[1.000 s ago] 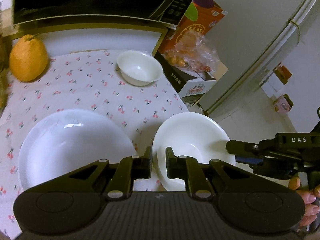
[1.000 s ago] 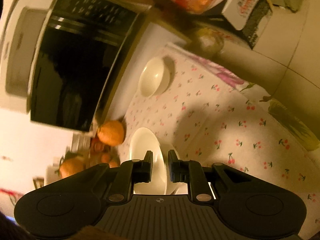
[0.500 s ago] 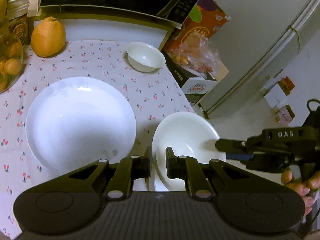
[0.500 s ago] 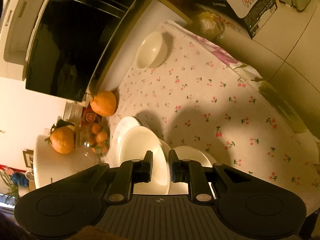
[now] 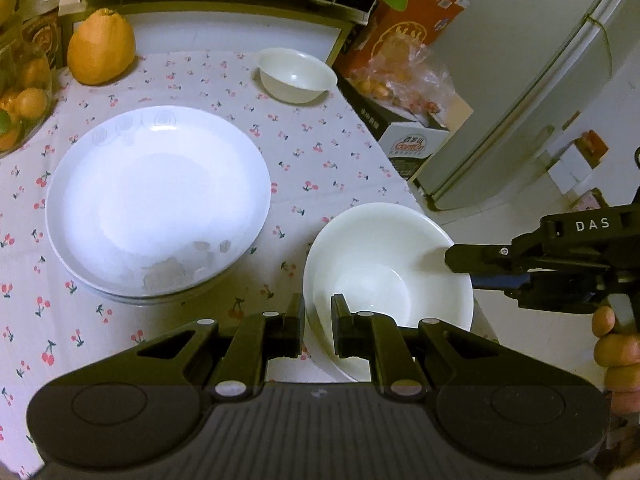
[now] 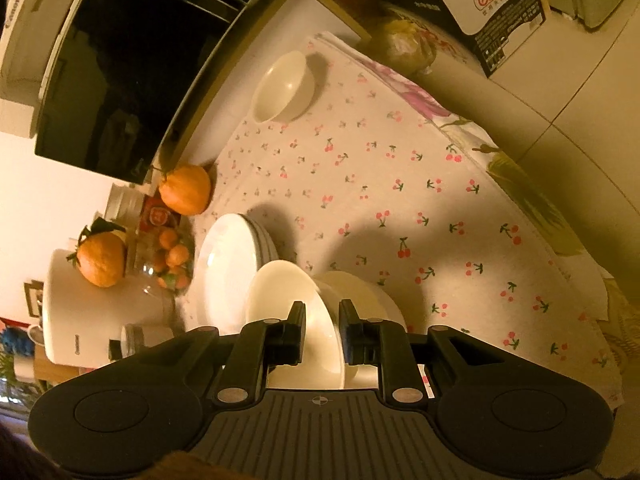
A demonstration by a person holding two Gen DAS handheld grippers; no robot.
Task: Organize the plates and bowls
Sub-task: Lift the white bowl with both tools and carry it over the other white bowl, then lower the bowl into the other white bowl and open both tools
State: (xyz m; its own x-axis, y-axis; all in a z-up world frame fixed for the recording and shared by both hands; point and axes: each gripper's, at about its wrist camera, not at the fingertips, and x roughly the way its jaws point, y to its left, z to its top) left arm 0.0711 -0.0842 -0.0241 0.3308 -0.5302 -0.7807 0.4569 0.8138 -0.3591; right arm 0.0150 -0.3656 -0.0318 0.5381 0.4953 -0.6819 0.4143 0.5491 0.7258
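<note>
My black gripper [image 5: 318, 322] faced a plain white ceramic bowl [image 5: 386, 268]; upper left, an orange citrus fruit [image 5: 100, 52] sat on the white cherry-print tablecloth [image 5: 320, 152].

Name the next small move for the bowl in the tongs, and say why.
Probably carry the bowl toward the far small bowl to nest it. Both the left tongs and right tongs pinch its rim, while the plate stack looks already gathered.

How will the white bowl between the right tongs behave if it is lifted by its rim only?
The bowl looks glazed and smooth, so it may slip in the right tongs. It is probably stiff and breakable. Held at one rim, it will likely tilt downward.
</note>
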